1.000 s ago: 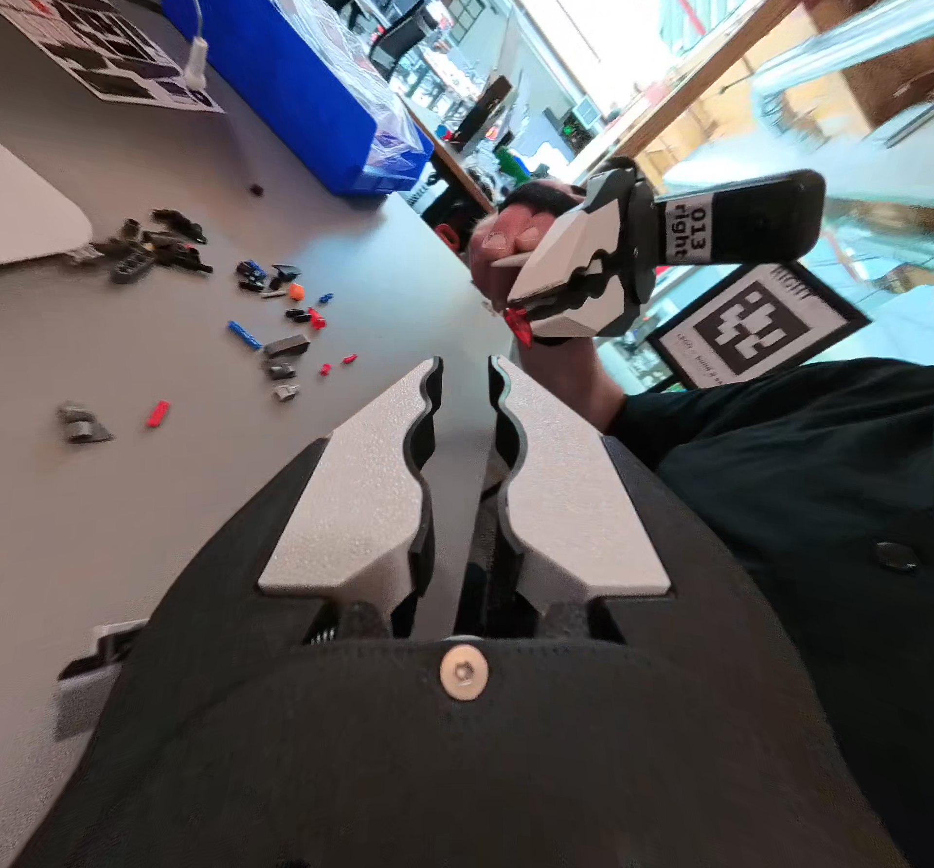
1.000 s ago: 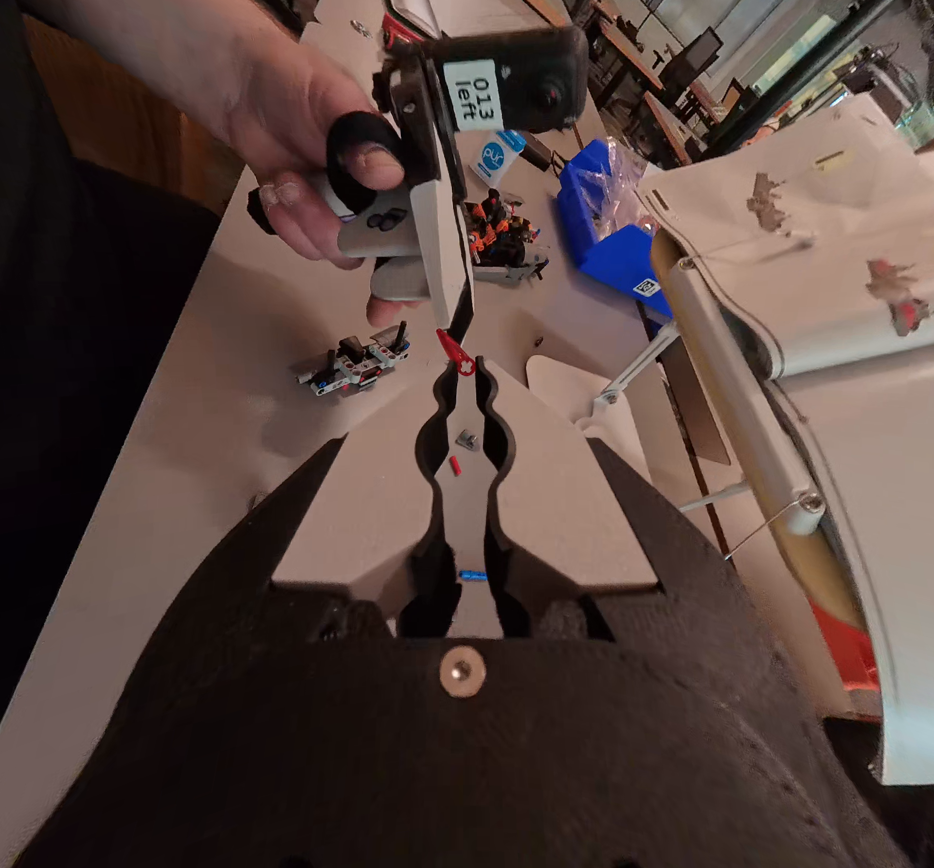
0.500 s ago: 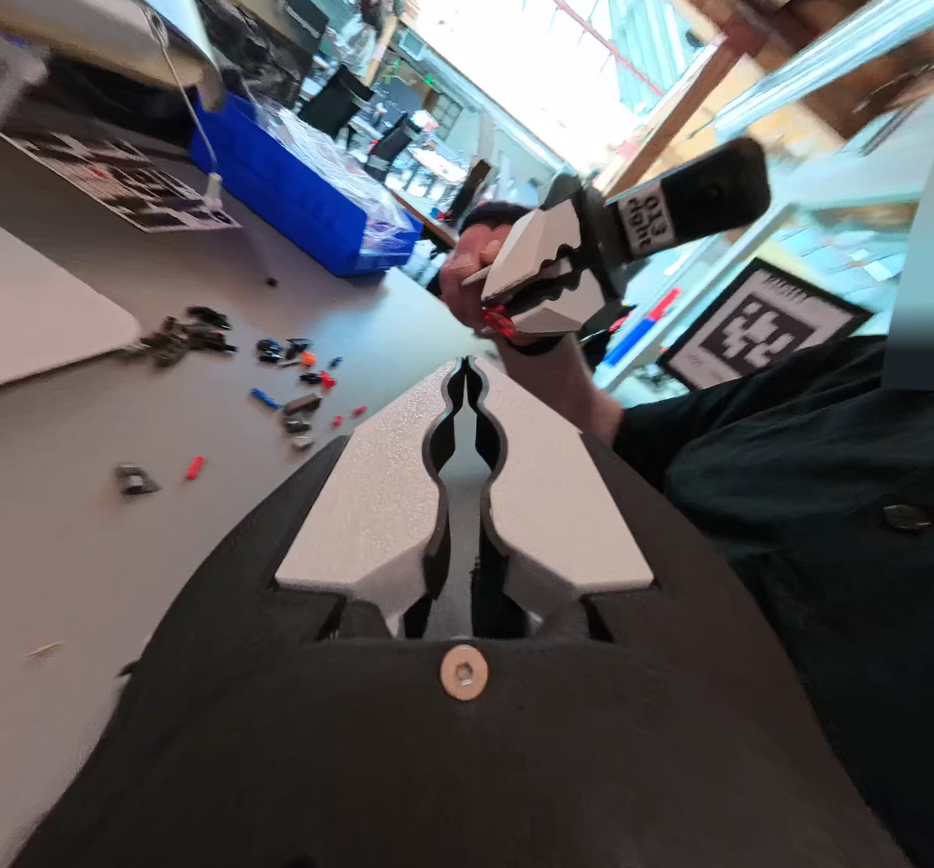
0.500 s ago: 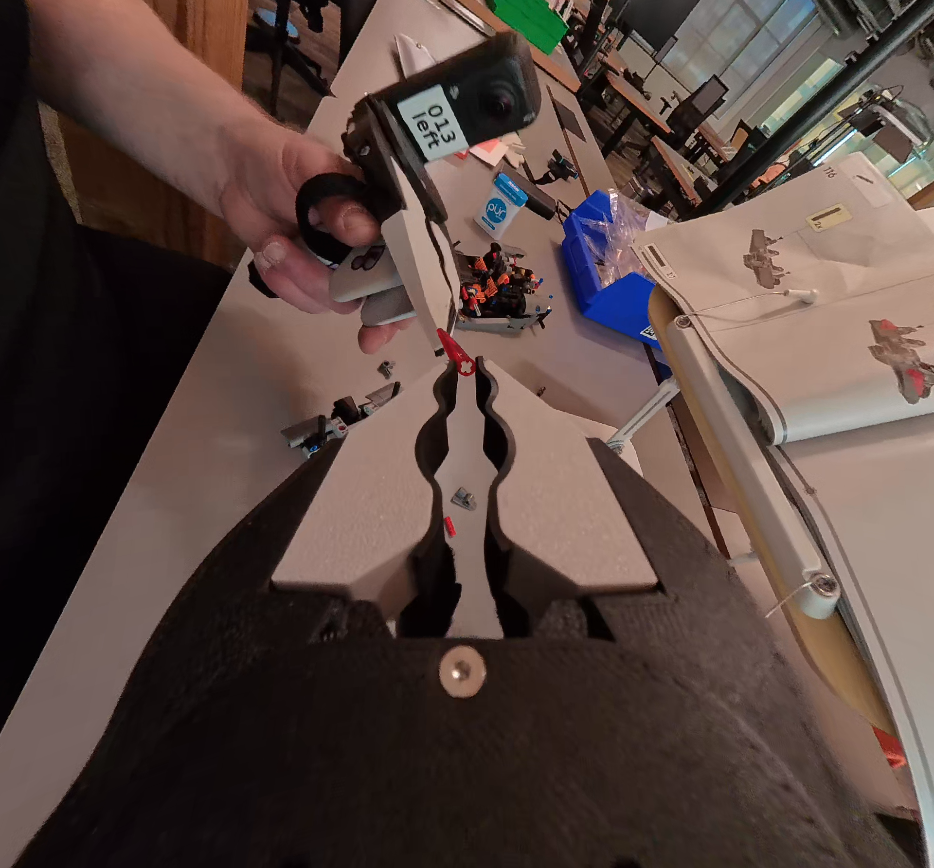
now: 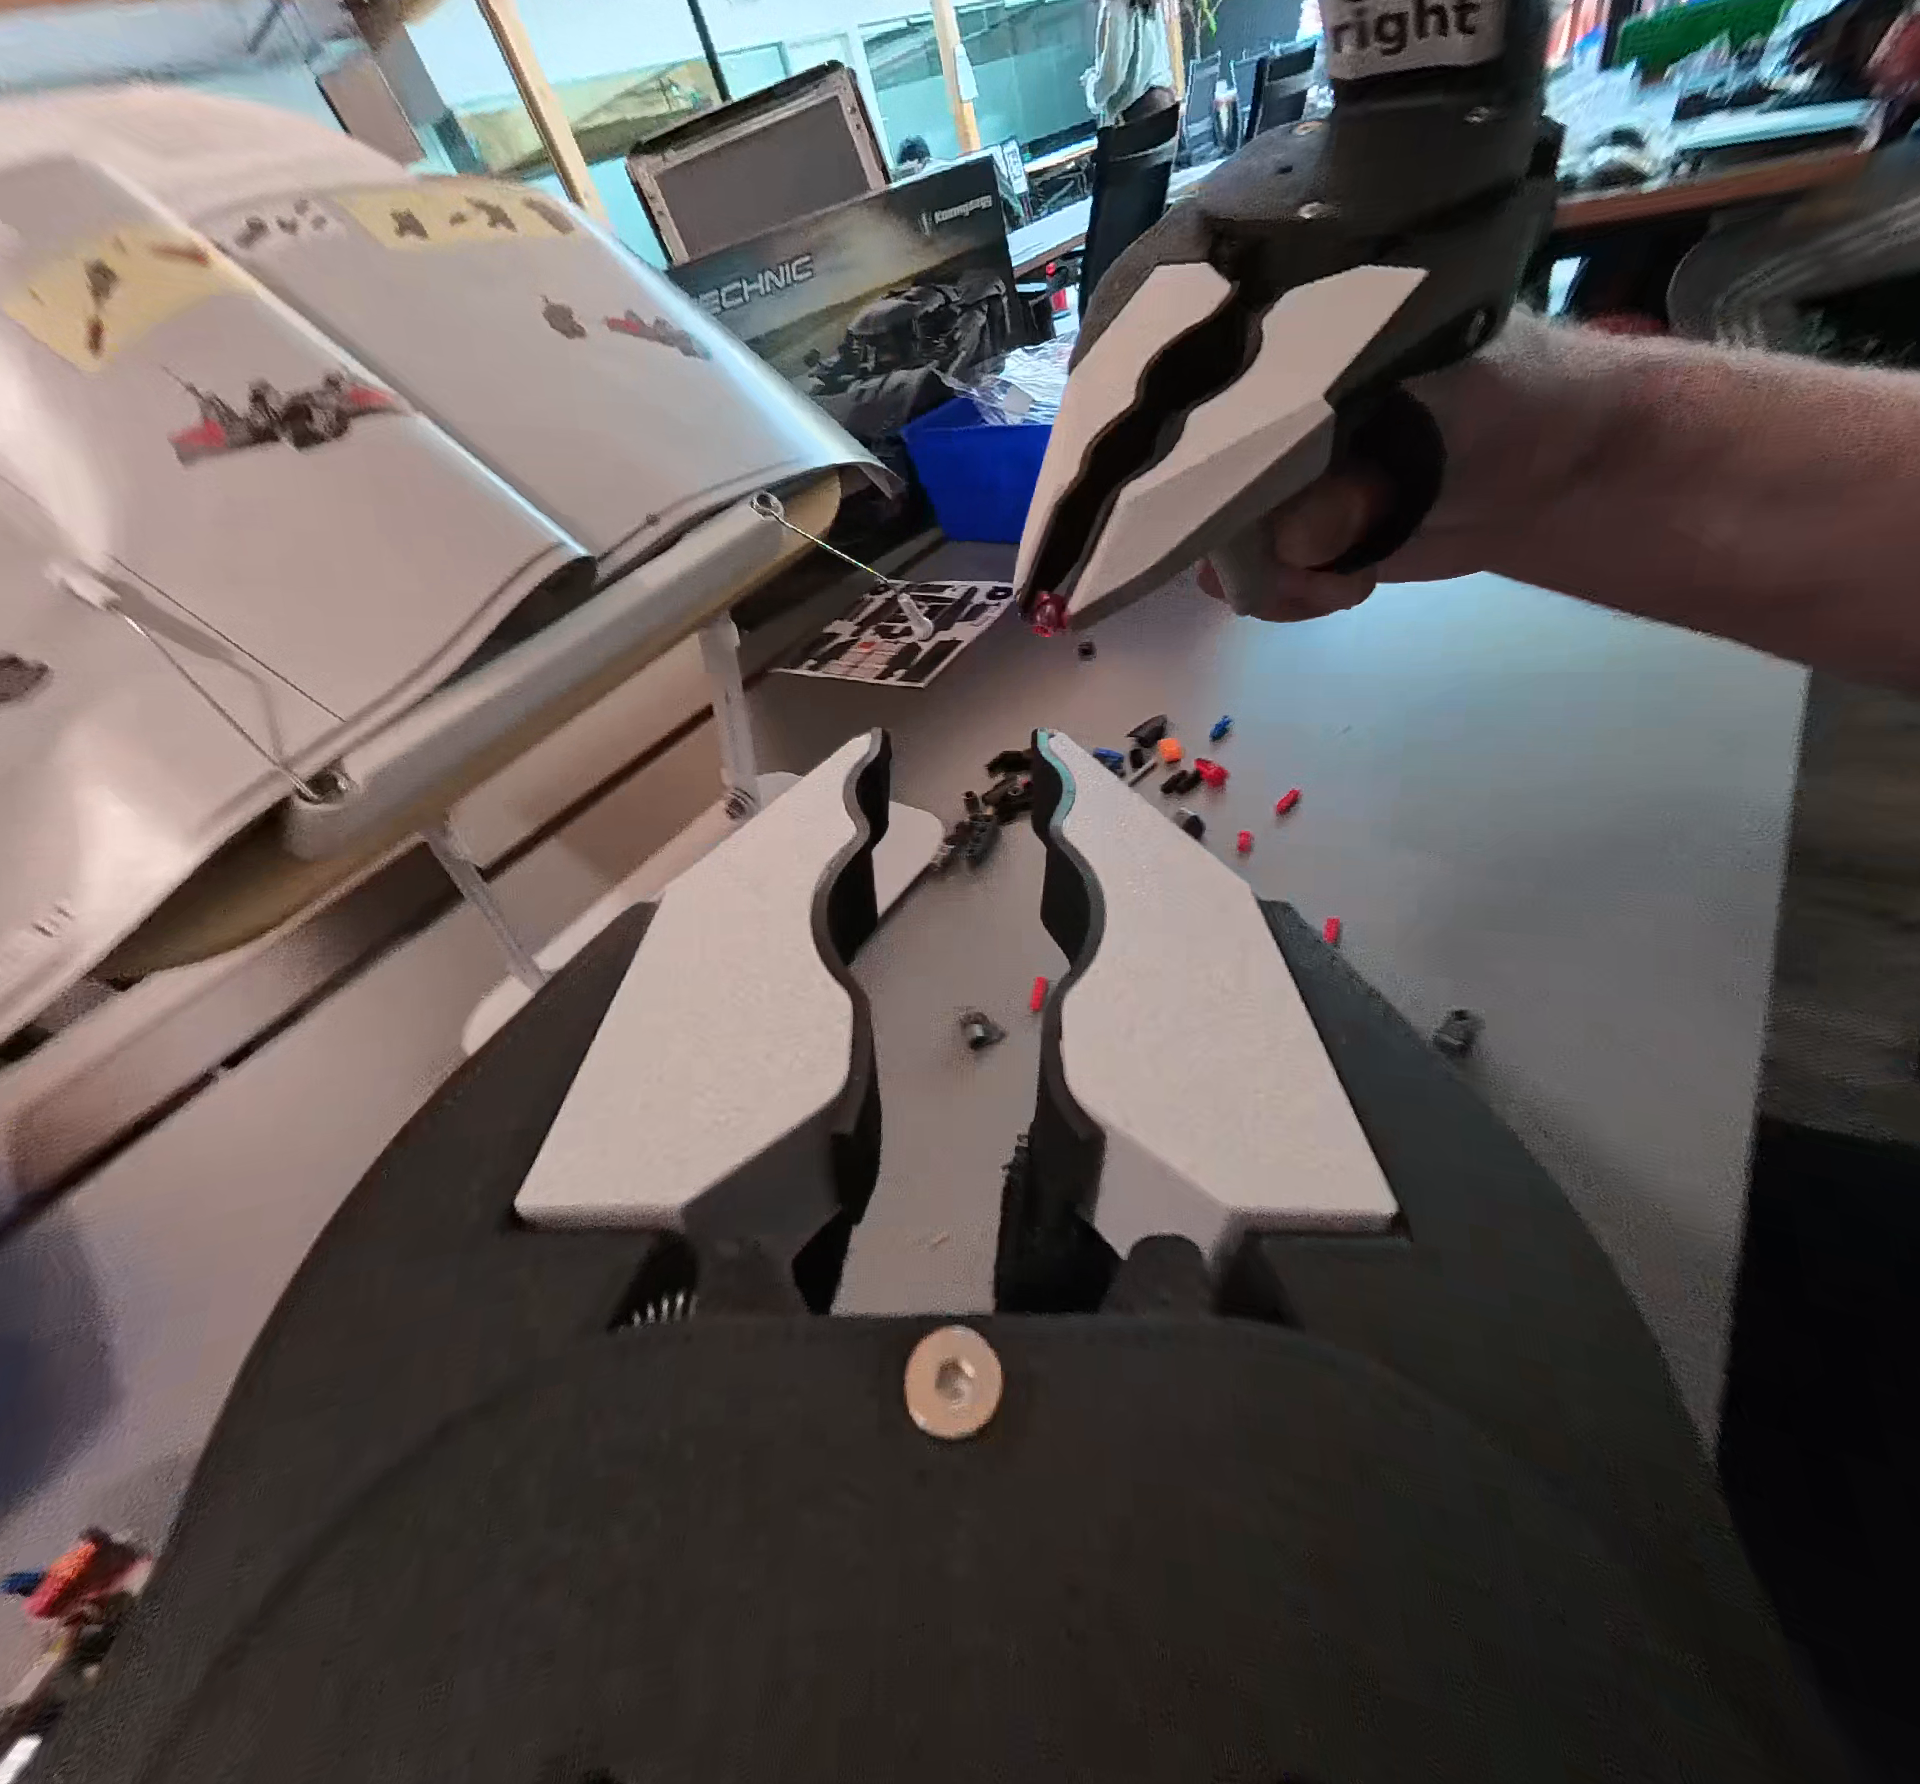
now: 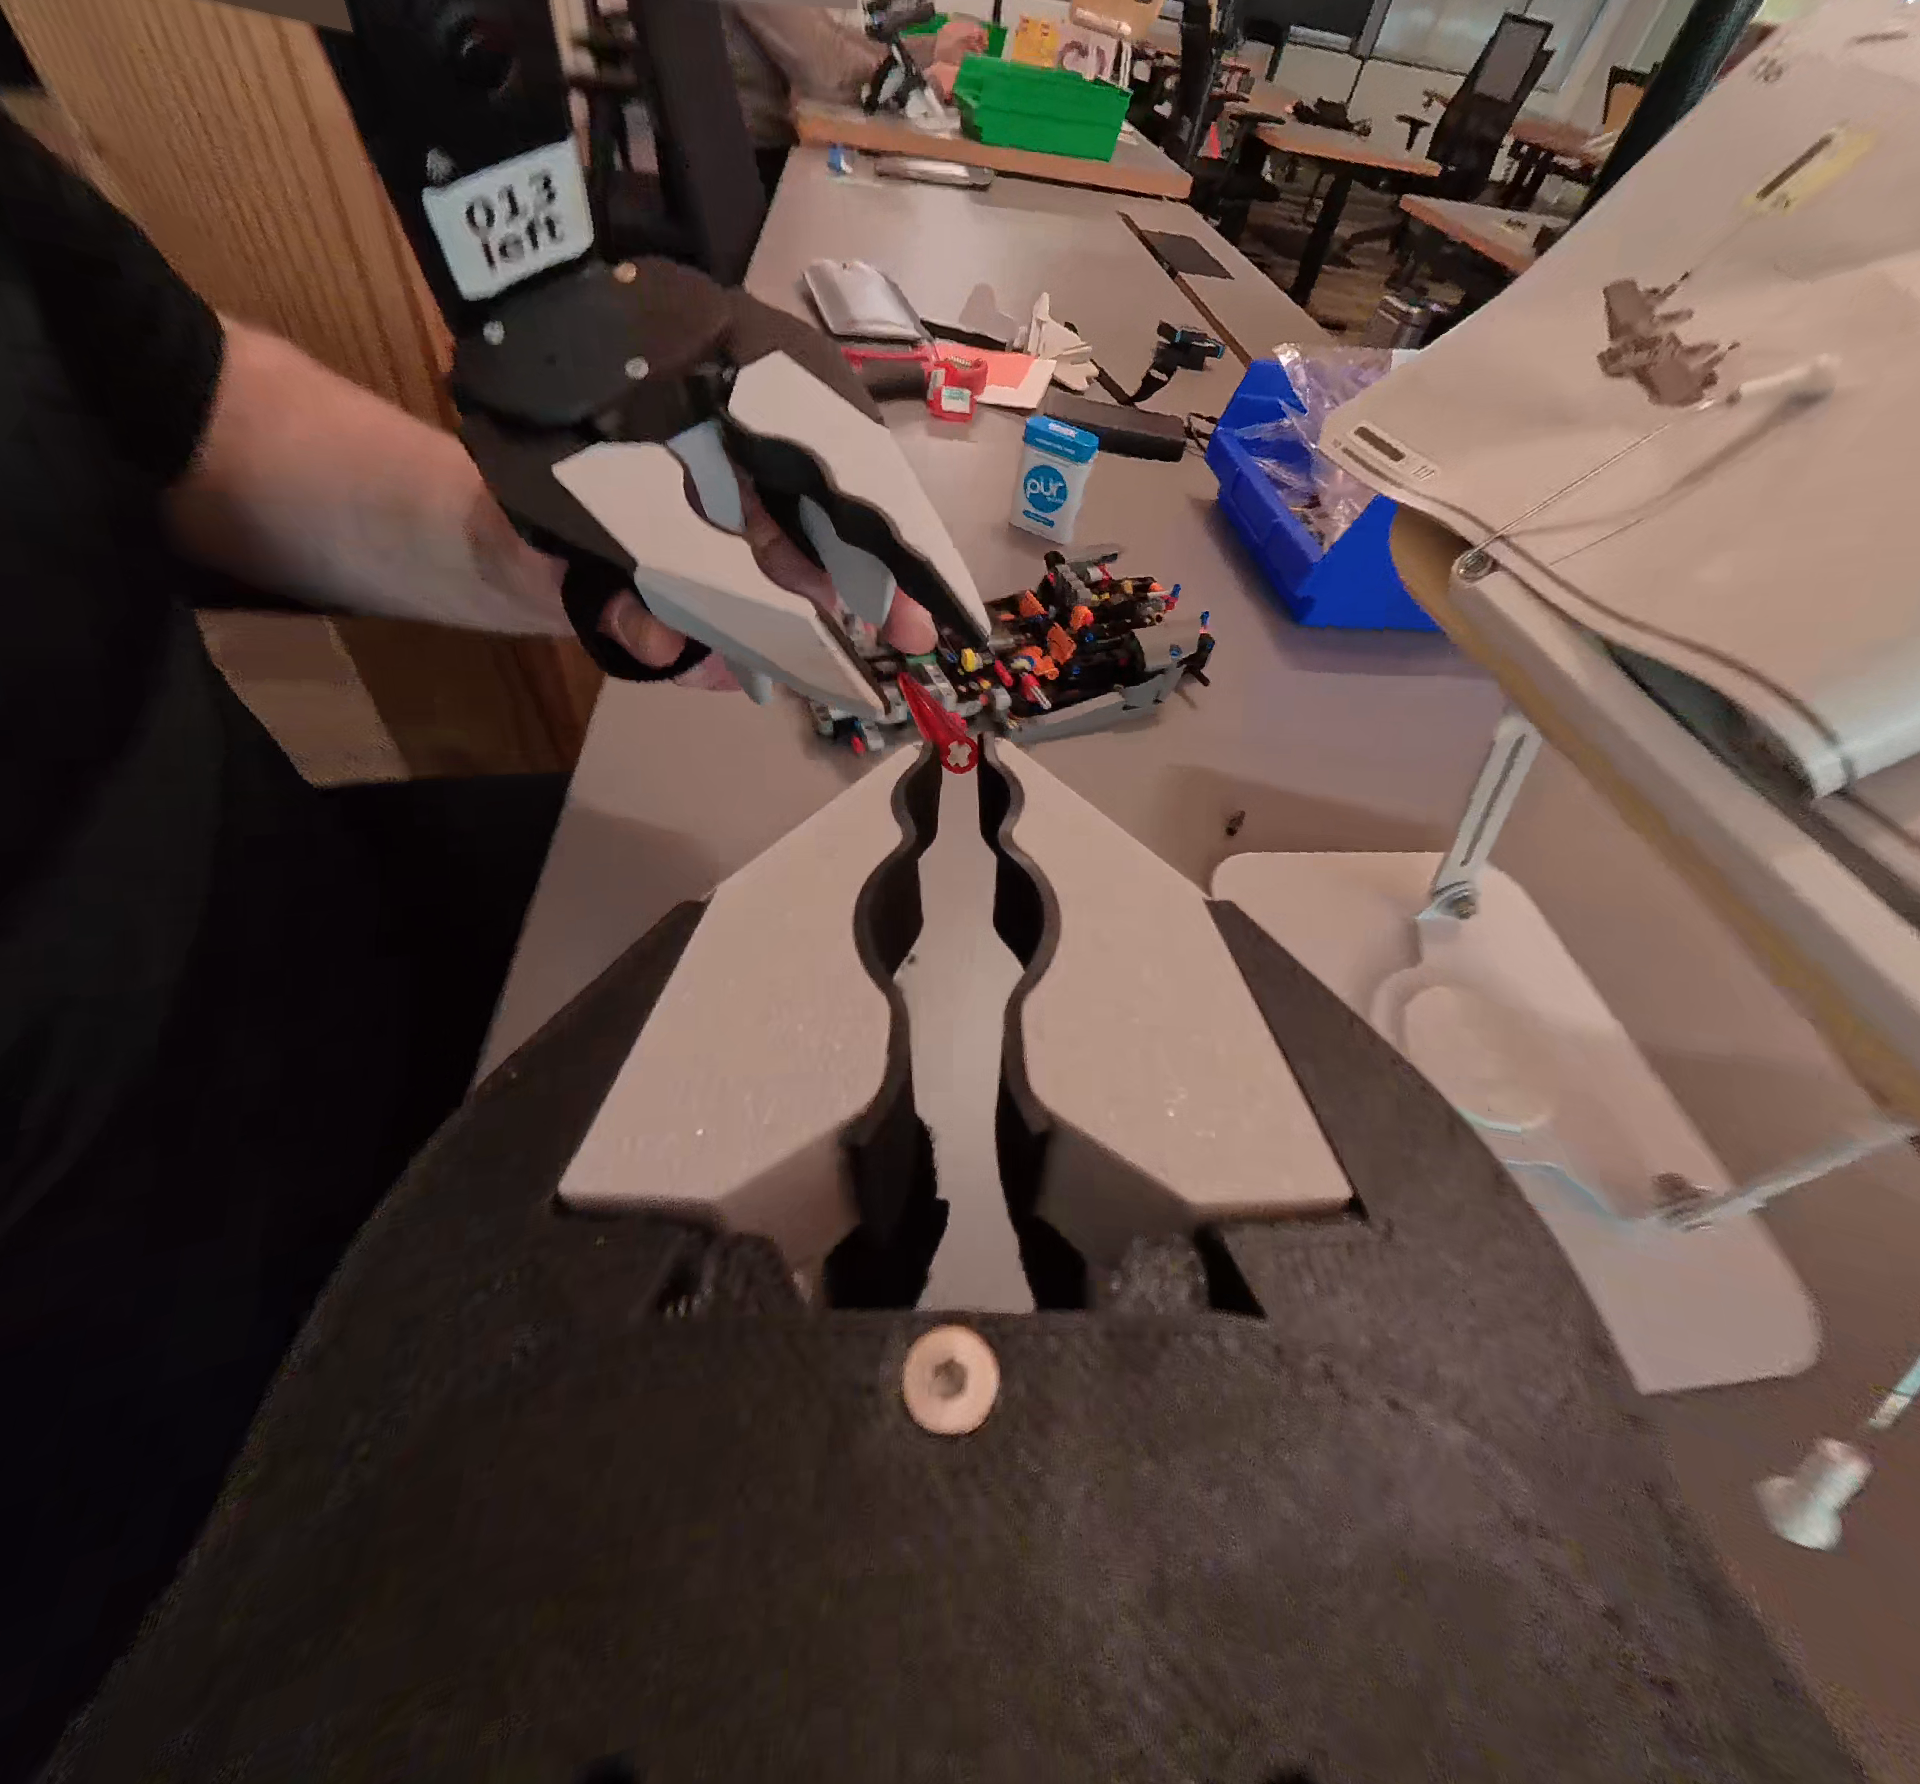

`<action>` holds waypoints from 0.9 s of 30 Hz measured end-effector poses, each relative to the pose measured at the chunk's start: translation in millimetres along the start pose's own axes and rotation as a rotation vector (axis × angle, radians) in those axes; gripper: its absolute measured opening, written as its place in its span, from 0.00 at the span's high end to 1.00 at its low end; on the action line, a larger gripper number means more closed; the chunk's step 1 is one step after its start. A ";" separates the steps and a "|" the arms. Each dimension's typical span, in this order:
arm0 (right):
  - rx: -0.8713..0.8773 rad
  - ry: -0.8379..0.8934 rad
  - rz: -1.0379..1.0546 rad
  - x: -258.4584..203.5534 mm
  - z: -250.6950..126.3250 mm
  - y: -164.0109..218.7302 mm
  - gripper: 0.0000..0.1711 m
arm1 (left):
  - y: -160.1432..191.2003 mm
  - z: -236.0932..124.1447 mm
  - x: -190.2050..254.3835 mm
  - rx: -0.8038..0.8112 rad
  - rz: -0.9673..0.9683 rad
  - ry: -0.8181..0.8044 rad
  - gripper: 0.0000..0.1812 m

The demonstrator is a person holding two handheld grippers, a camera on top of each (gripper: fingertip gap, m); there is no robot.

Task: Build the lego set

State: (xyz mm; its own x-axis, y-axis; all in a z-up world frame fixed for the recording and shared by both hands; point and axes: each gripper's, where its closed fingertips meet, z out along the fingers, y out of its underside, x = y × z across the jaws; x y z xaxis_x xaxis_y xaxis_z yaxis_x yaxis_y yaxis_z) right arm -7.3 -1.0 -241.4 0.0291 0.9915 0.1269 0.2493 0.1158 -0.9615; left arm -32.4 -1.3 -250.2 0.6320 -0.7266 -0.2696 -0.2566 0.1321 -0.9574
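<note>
My right gripper [image 6: 951, 760] is shut on a small red pointed lego piece [image 6: 948, 735], pinched at the very fingertips; the piece also shows in the left wrist view [image 5: 1046, 608] at the tip of that gripper [image 5: 1044, 591]. My left gripper [image 5: 961, 758] is open and empty above the grey table [image 5: 1455, 799], with loose pieces beyond its tips. In the right wrist view the left gripper [image 6: 932, 662] hangs open just in front of the partly built lego model [image 6: 1091, 638], close to the red piece.
Small red, blue and black loose pieces [image 5: 1174, 778] lie scattered on the table. An open instruction book on a stand [image 5: 364, 446] fills the left. A blue bin [image 6: 1299, 539], a sticker sheet [image 5: 904, 633], the set's box [image 5: 862, 300] and a small white container [image 6: 1051, 482] stand behind. My left and right fingertips are right by each other.
My left gripper's pads came together on air half a second ago and have opened again. Both grippers have swung round to point more level over the table. The right gripper has kept the red piece.
</note>
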 end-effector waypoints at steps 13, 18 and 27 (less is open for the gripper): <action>0.212 -0.133 0.584 12.2 0.5 2.2 0.97 | -17.2 7.0 -14.8 0.045 0.256 -0.087 0.90; 0.349 -0.191 0.772 13.5 -1.2 4.8 0.97 | -23.4 6.8 -16.6 0.069 0.444 -0.154 0.90; 0.444 -0.195 0.853 15.4 3.6 5.9 0.98 | -18.2 17.4 -7.1 0.053 0.495 -0.109 0.90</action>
State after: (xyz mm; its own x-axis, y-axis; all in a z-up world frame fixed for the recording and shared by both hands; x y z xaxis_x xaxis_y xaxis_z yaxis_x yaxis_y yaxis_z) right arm -8.9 15.1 -246.0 -0.1403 0.7406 -0.6571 -0.1687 -0.6718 -0.7212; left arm -19.5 13.2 -232.7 0.5174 -0.4940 -0.6988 -0.5087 0.4791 -0.7153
